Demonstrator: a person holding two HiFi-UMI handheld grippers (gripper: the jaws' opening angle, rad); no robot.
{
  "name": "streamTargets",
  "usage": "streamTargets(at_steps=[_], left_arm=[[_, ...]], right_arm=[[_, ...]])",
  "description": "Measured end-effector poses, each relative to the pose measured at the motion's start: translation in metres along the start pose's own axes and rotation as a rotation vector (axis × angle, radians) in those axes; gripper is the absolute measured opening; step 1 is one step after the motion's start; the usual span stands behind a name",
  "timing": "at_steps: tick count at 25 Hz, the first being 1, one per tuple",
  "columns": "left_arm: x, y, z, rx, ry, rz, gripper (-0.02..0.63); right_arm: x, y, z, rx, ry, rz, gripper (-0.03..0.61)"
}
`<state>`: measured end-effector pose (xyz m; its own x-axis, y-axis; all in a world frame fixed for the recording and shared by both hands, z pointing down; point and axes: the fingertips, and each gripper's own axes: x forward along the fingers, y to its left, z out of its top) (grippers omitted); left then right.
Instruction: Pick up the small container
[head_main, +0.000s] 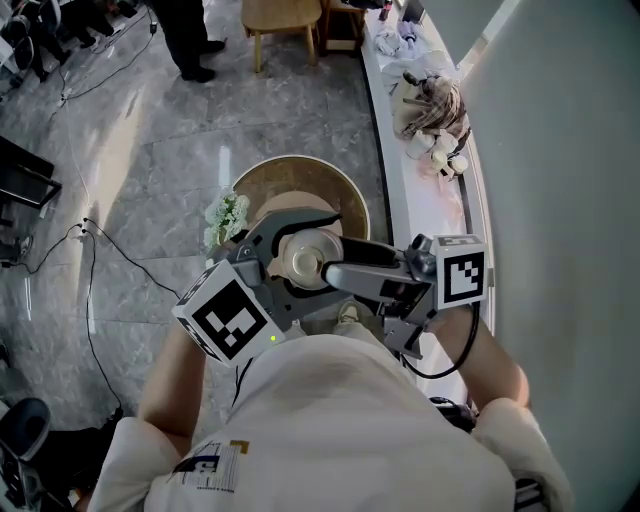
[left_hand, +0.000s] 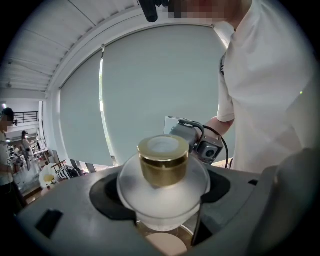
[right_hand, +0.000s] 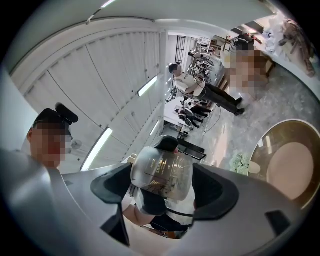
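the left gripper (left_hand: 164, 196) has its jaws drawn in on the small container (left_hand: 164, 167). the dark pads press the frosted glass body on both sides, just under its widest part, and the jaws stand only as far apart as the jar is wide. the right gripper (right_hand: 162, 194) reaches in from the other side. its own view shows the jar's clear base, with print on it, filling the gap between its two black pads and touching each of them, so it pinches the jar as well.

in the head view both grippers meet in front of the person's chest. the jar hangs in the air between them, above the near edge of the round wooden table (head_main: 350, 200), and touches nothing but the jaws.

the jar is squat. its axis from base to gold lid (left_hand: 164, 161) runs close to upright. the lid points up, tilted a little toward the left gripper's camera, and the base faces down toward the right gripper's camera. from above, the lid shows as a pale disc.

a small bunch of white flowers (head_main: 225, 215) sits beside the table's left edge.
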<state>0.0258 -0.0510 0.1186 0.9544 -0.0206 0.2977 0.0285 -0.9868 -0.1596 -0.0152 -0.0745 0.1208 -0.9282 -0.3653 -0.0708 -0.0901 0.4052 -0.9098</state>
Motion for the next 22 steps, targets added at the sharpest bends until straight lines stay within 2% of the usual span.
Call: streamTargets(at_steps=[5,22], left_arm=[[0.001,-0.003,-0.005,-0.027,0.036,-0.012,0.344],[0.008,-0.009,-0.011,-0.036,0.055,-0.051,0.344]], right_arm=[[0.002,0.002,-0.002,0.029,-0.004,0.042,0.365],[-0.006,-0.007,-0.008,0.057,-0.021,0.023,0.365]])
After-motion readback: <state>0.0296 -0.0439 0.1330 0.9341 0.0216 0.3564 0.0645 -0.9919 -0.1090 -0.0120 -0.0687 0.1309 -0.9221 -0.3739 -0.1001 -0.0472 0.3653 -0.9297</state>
